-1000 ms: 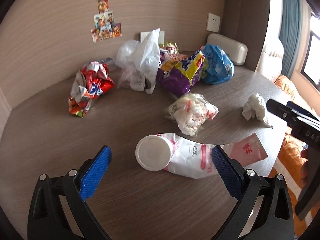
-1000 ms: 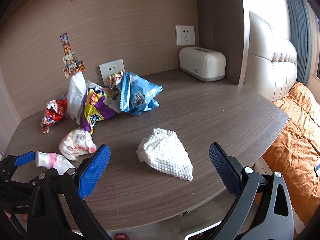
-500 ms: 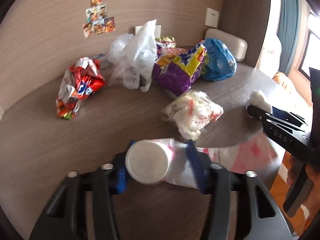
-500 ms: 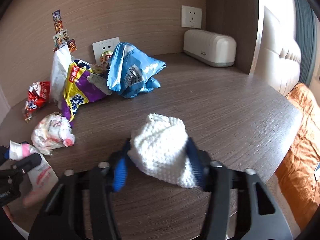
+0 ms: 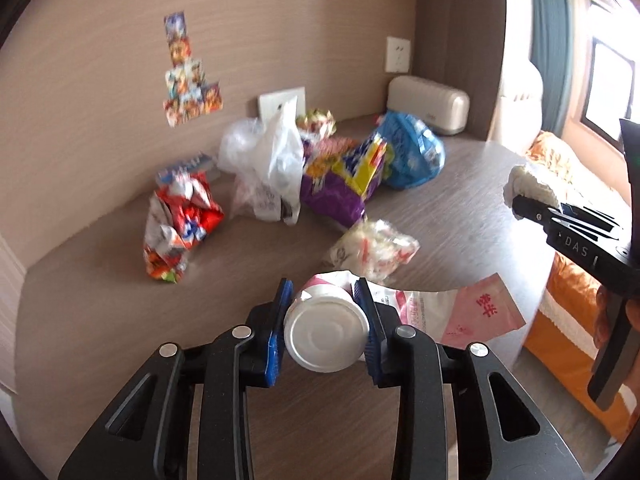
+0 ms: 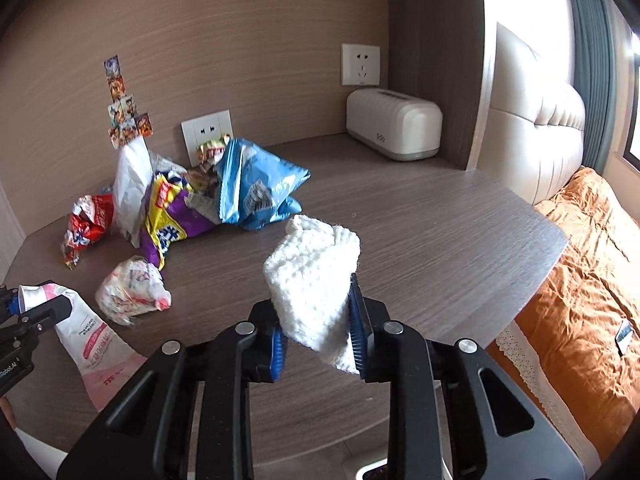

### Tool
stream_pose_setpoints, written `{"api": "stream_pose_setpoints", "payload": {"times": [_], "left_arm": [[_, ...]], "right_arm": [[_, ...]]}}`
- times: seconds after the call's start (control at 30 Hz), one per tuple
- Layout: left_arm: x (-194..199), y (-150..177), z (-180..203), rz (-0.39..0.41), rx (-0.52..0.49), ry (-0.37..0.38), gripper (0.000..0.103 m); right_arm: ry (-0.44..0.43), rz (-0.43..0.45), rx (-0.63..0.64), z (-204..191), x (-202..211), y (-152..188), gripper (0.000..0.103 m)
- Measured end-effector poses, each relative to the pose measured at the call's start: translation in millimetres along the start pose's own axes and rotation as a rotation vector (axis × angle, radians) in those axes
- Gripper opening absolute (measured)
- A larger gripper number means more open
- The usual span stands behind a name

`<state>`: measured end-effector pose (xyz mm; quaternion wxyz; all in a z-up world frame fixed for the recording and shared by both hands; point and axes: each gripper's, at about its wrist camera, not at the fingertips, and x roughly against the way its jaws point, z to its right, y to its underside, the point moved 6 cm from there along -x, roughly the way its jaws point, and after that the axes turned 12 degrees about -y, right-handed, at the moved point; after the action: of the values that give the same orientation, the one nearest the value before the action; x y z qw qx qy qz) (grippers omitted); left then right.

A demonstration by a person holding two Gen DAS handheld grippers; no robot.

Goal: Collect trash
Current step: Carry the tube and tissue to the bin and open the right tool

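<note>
Wood-grain table (image 6: 440, 232) against a brown panelled wall carries a heap of crumpled snack bags (image 5: 344, 176) at centre frame. Low in the left view, the left claw (image 5: 326, 322) pinches the white cap end of a pink-and-white squeeze pouch (image 5: 424, 312). Lower centre of the right view, the right claw (image 6: 318, 334) clamps a wadded white paper towel (image 6: 312, 280), lifted off the table.
</note>
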<state>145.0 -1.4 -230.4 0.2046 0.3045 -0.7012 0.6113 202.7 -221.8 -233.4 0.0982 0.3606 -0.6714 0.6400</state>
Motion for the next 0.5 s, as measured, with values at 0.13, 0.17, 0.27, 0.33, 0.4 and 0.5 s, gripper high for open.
{"api": "stream_pose_setpoints", "payload": {"times": [0.13, 0.17, 0.27, 0.33, 0.4, 0.5], "left_arm": [[23, -14, 6, 0.038, -0.054, 0.017, 0.031], [30, -18, 10, 0.051, -0.066, 0.028, 0.031], [44, -32, 25, 0.085, -0.094, 0.066, 0.031], [55, -39, 40, 0.112, -0.120, 0.102, 0.031], [64, -43, 57, 0.138, -0.148, 0.135, 0.031], [76, -47, 85, 0.167, -0.193, 0.196, 0.031]], "right_arm": [[0.010, 0.040, -0.016, -1, 29, -9, 0.028], [0.011, 0.048, -0.021, -1, 36, -12, 0.028], [0.025, 0.088, -0.033, -1, 66, -18, 0.028], [0.038, 0.107, -0.037, 1, 83, -20, 0.028], [0.054, 0.125, -0.044, 4, 103, -20, 0.028], [0.095, 0.150, -0.048, 11, 133, -15, 0.028]]}}
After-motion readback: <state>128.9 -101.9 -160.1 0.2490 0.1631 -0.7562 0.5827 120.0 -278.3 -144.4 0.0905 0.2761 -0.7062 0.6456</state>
